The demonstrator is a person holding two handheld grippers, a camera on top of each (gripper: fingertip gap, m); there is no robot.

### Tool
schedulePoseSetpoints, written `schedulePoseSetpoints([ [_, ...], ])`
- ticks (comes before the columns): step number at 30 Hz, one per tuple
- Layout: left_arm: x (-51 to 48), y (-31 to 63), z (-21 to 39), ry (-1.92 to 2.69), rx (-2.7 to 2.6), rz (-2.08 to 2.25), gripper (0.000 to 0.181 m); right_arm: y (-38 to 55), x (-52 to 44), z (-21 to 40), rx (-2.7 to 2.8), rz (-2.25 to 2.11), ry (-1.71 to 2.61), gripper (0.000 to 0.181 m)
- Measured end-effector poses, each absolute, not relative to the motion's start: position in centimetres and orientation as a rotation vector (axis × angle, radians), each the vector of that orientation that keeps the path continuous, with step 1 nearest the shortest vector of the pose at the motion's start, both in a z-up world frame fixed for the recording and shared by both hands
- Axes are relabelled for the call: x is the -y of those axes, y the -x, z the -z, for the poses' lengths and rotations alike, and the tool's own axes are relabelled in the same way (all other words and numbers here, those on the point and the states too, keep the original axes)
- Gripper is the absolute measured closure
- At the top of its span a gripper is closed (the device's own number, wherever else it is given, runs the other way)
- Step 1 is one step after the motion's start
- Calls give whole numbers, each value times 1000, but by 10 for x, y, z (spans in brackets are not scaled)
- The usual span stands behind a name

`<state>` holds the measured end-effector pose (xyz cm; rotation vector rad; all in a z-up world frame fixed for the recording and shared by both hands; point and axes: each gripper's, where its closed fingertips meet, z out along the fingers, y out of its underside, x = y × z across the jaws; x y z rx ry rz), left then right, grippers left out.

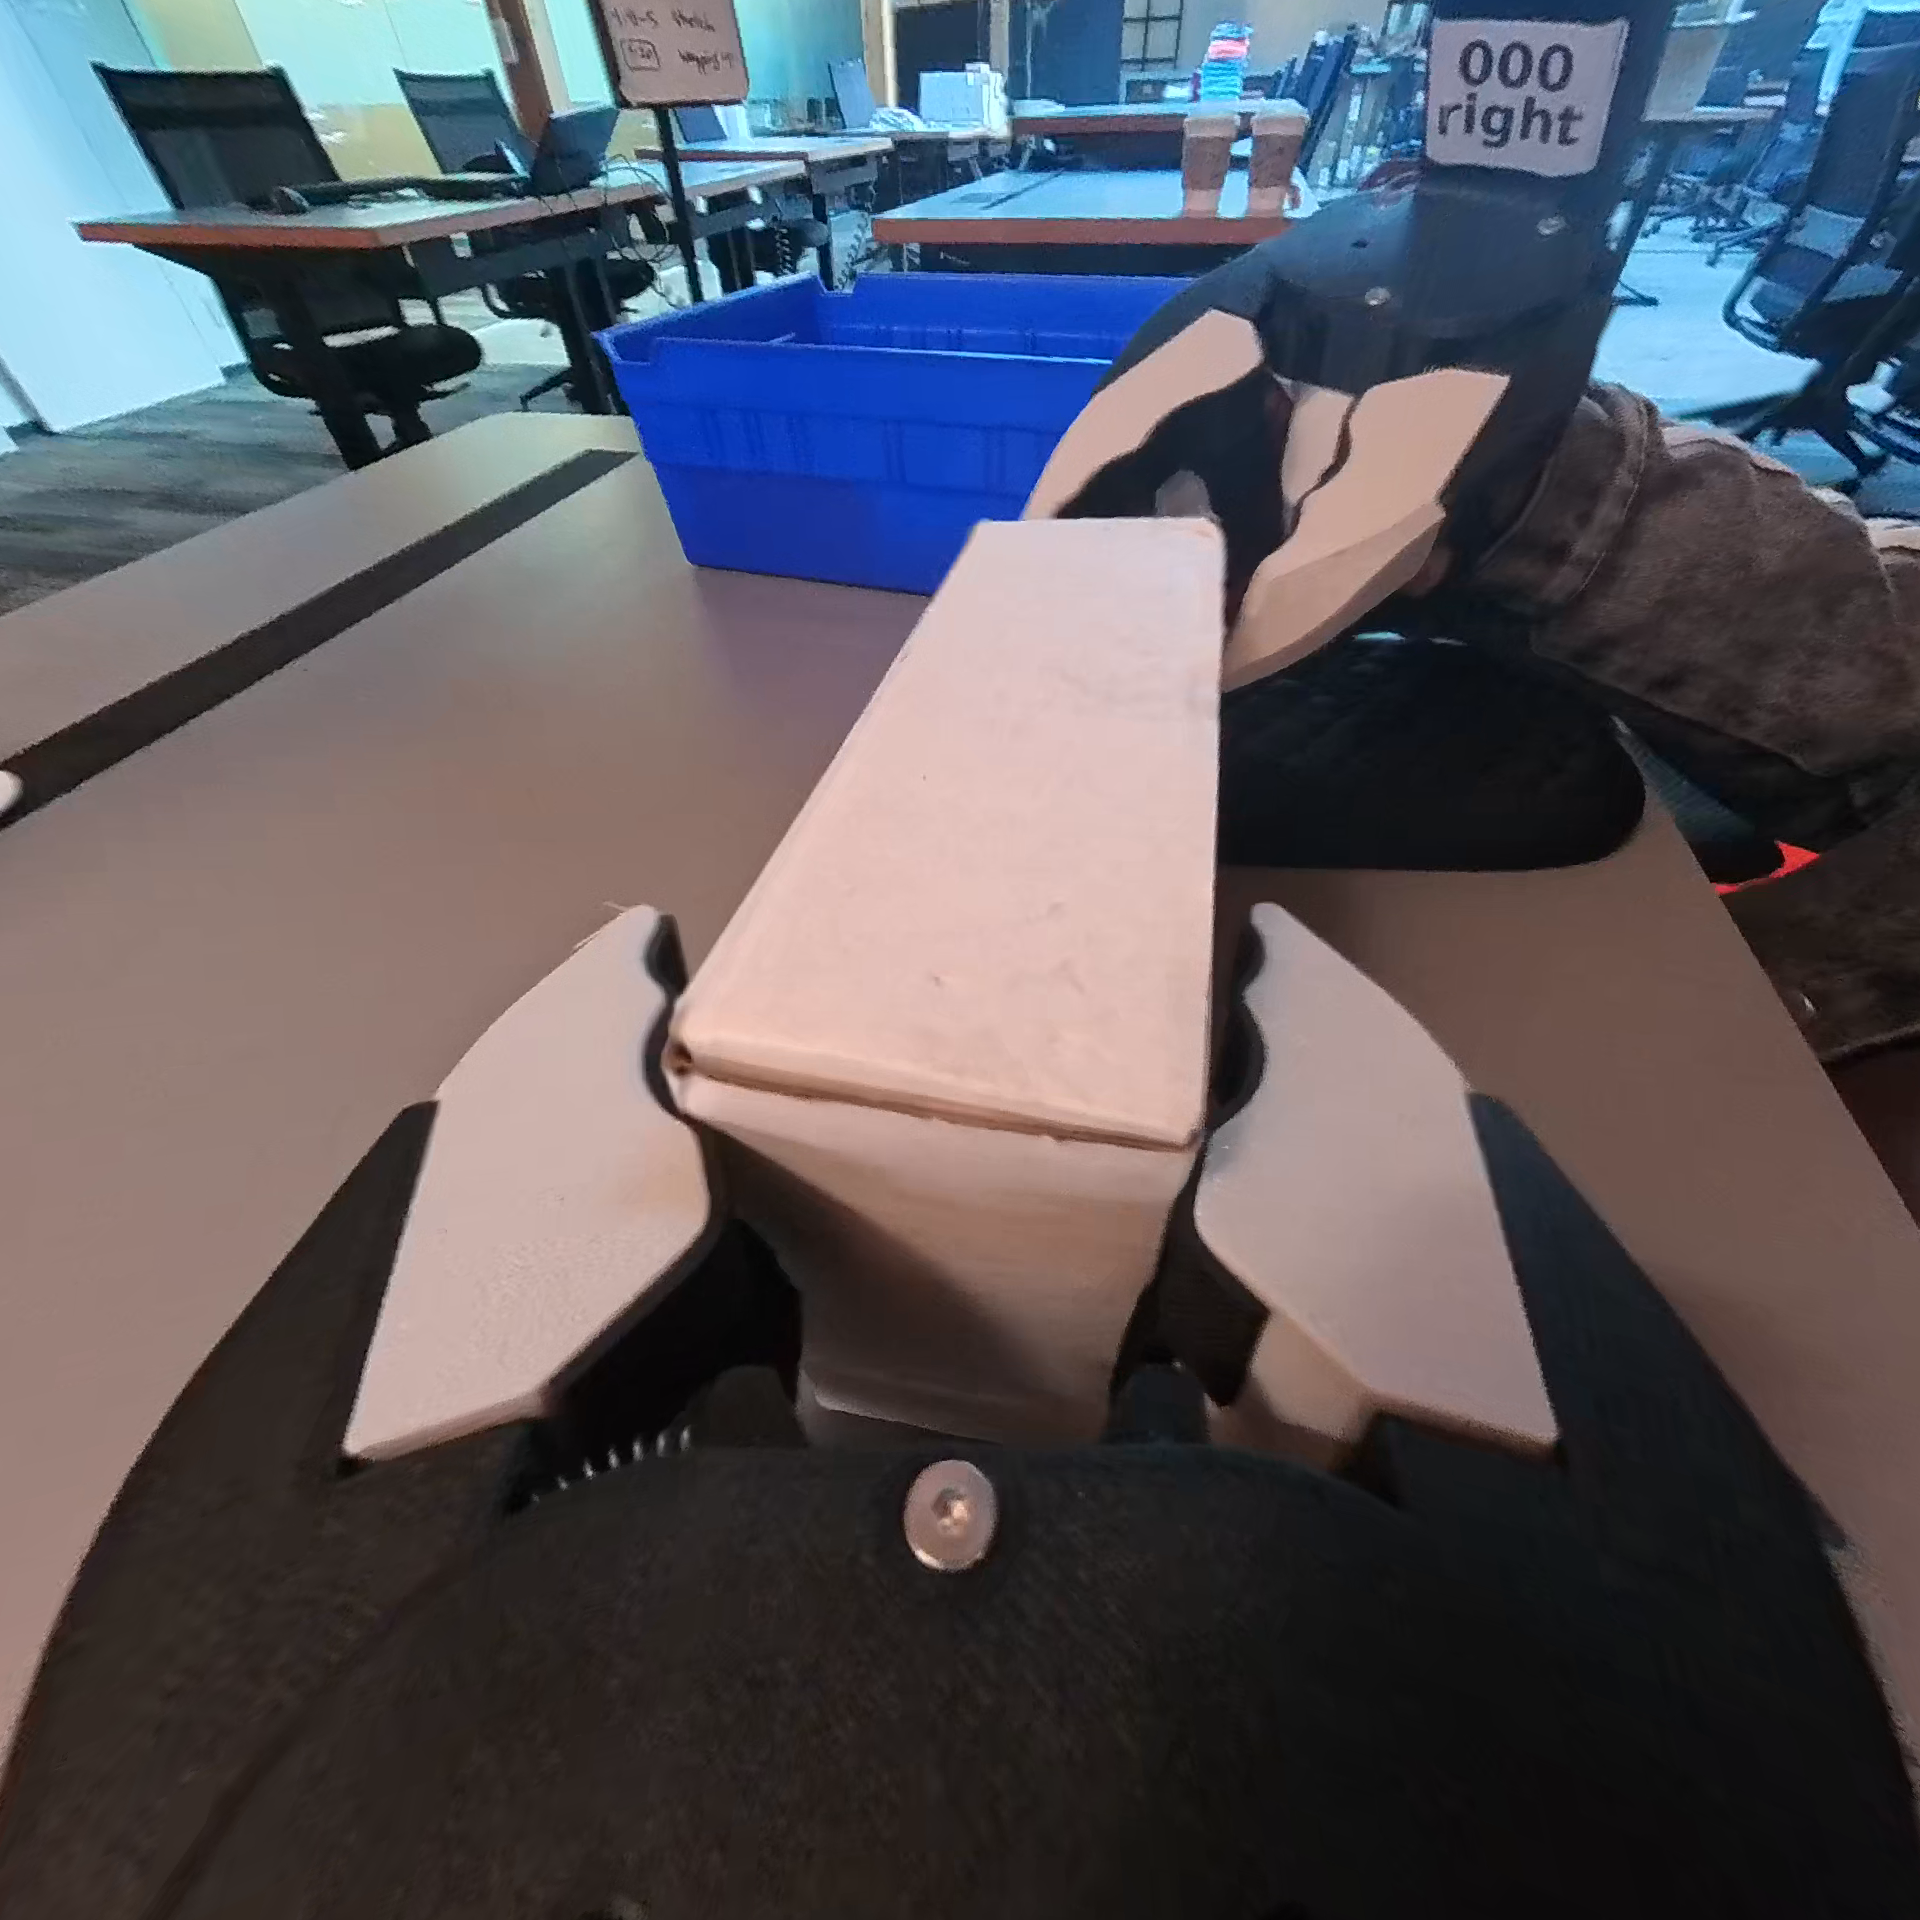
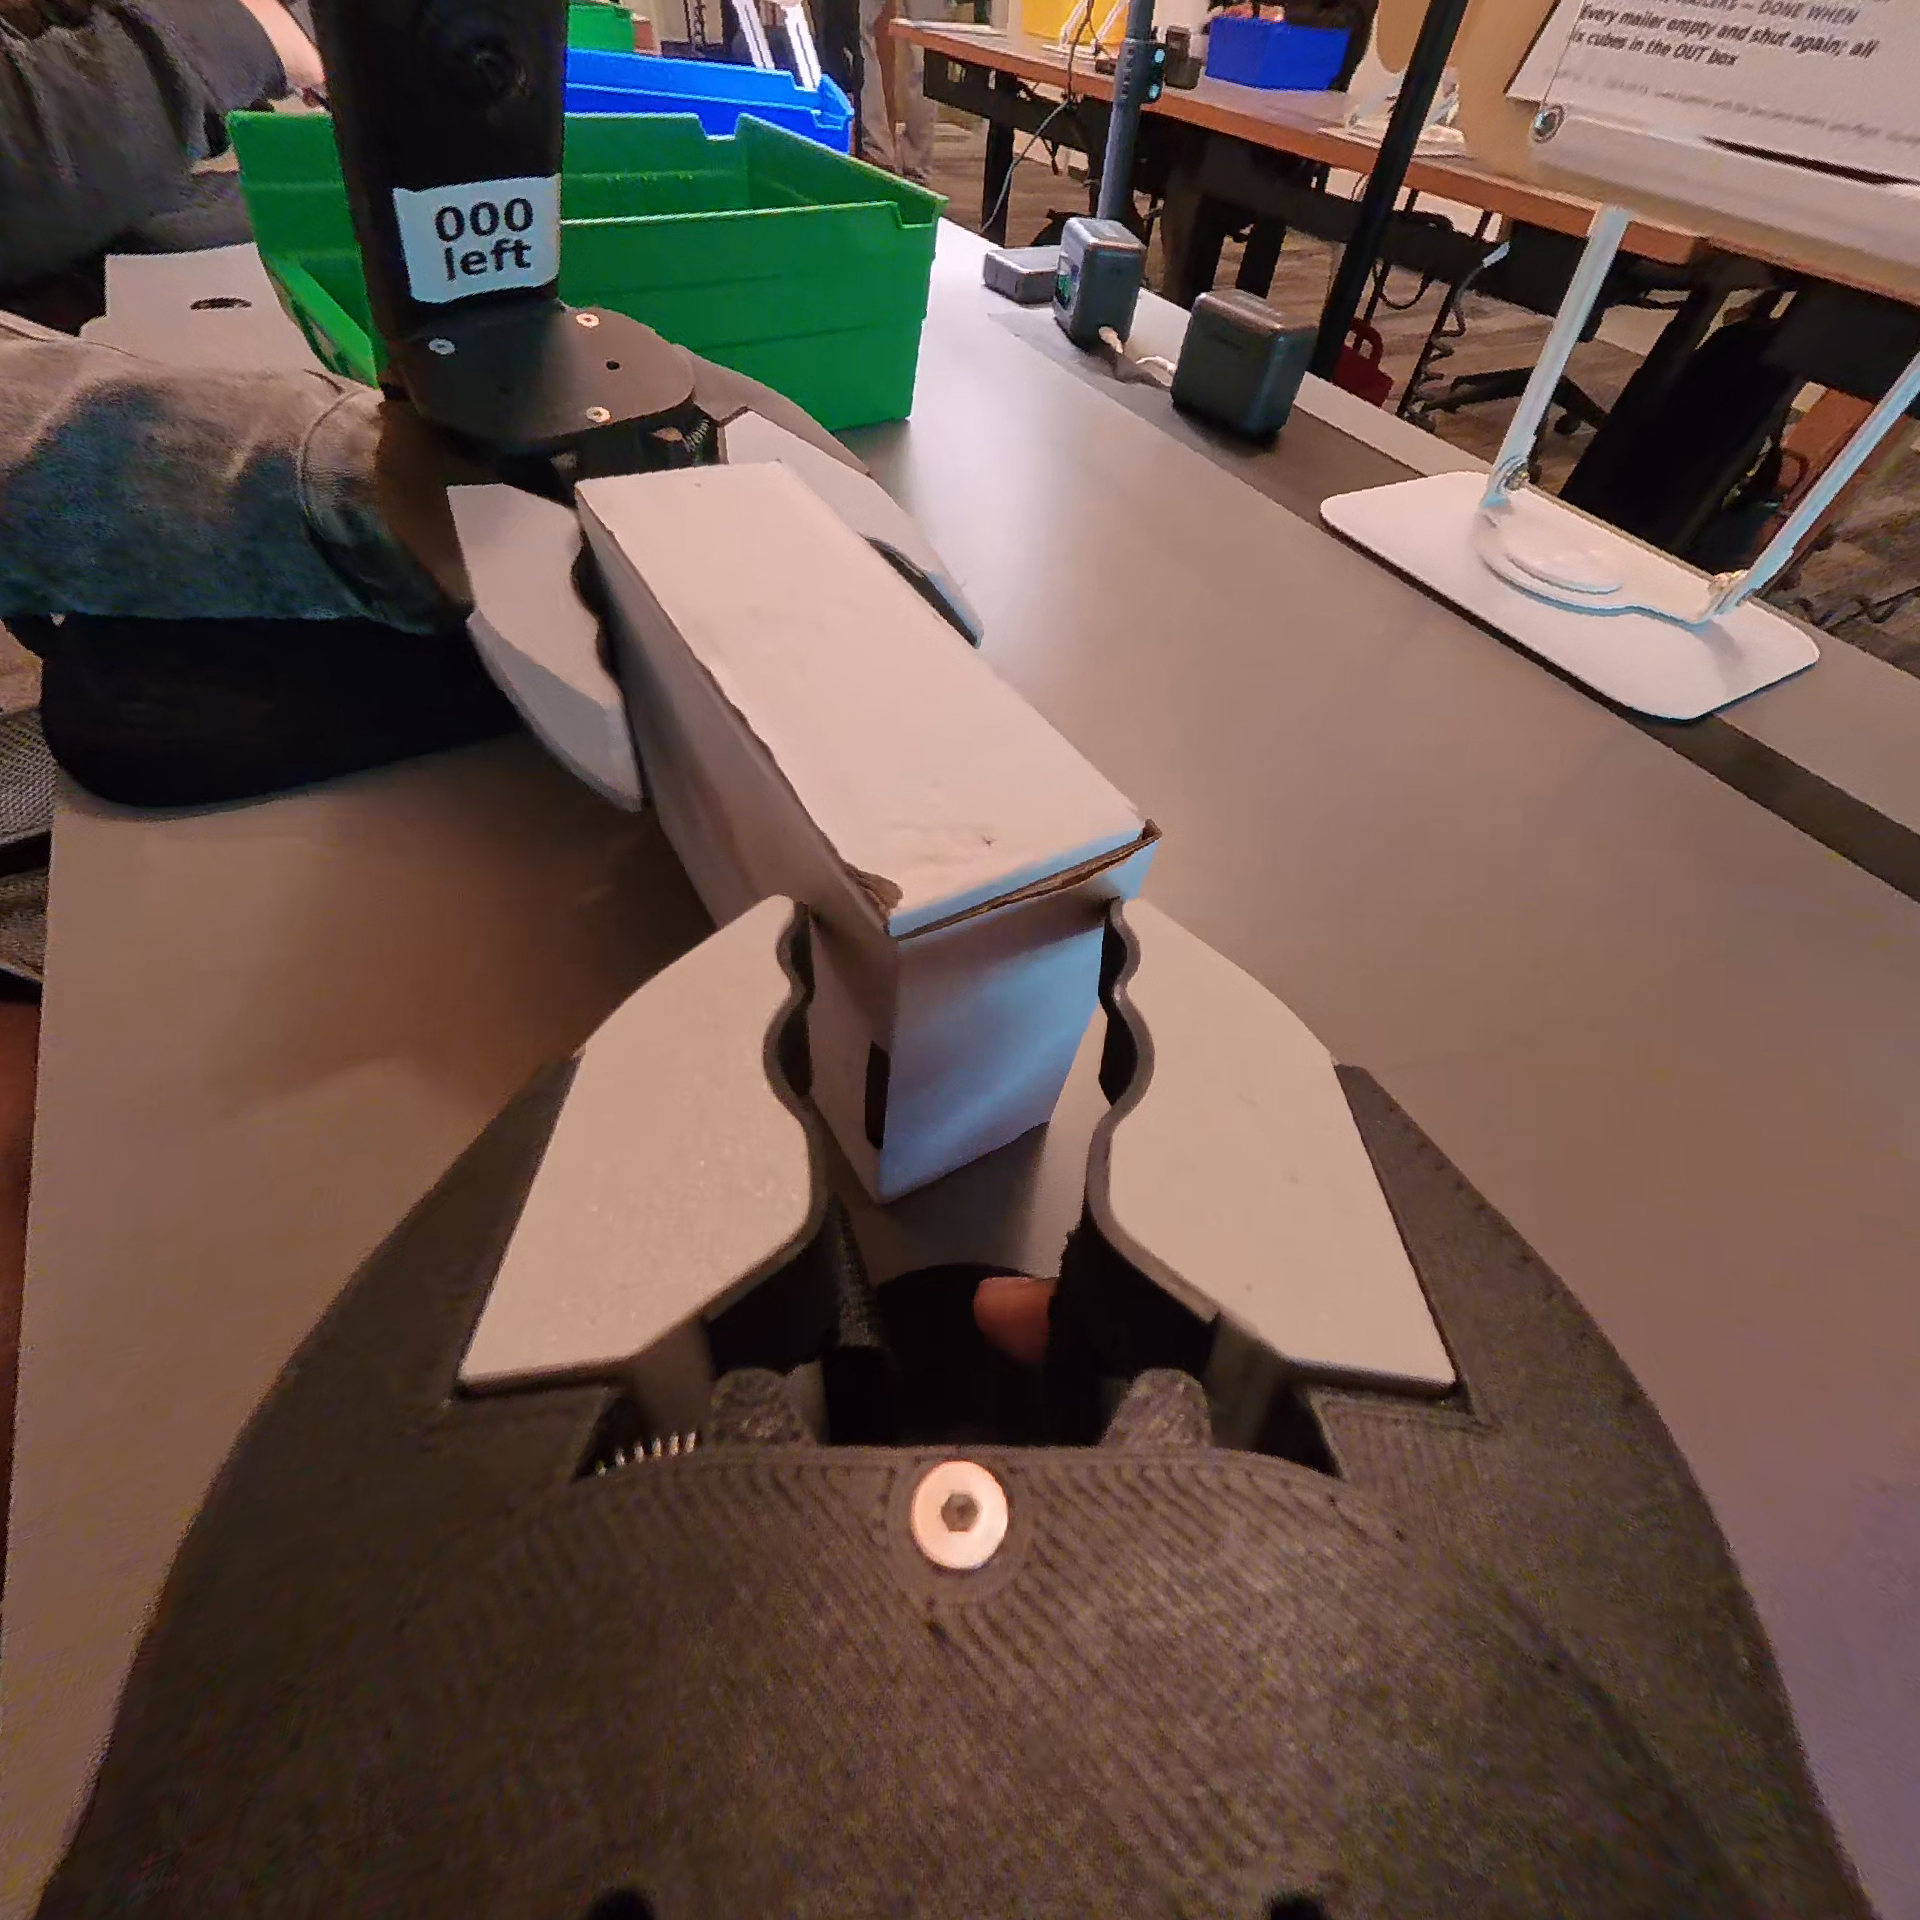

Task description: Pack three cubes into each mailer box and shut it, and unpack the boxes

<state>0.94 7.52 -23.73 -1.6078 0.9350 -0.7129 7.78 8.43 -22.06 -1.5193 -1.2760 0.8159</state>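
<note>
A long white cardboard mailer box (image 1: 997,831), lid shut, is held above the grey tabletop (image 1: 416,831) near its front edge. One end is clamped by the left gripper (image 1: 945,1039), the other by the right gripper (image 2: 951,997). Contents cannot be seen; no cubes are visible, so progress cannot be judged.

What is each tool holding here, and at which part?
Both hold the same long, closed white cardboard mailer box: the left tool clamps the long sides at one end, the right tool at the opposite end.
</note>
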Motion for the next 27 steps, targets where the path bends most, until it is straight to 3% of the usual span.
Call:
schedulePoseSetpoints([
  [11,-74,-8,237,1569,-955,639,92,-72,-61,173,1477,-654,1190,135],
  [18,-79,-5,238,1615,-912,650,93,-51,-61,189,1681,-13,930,147],
  [27,-80,-6,241,1649,-897,652,93,-53,-64,187,1713,166,897,153],
])
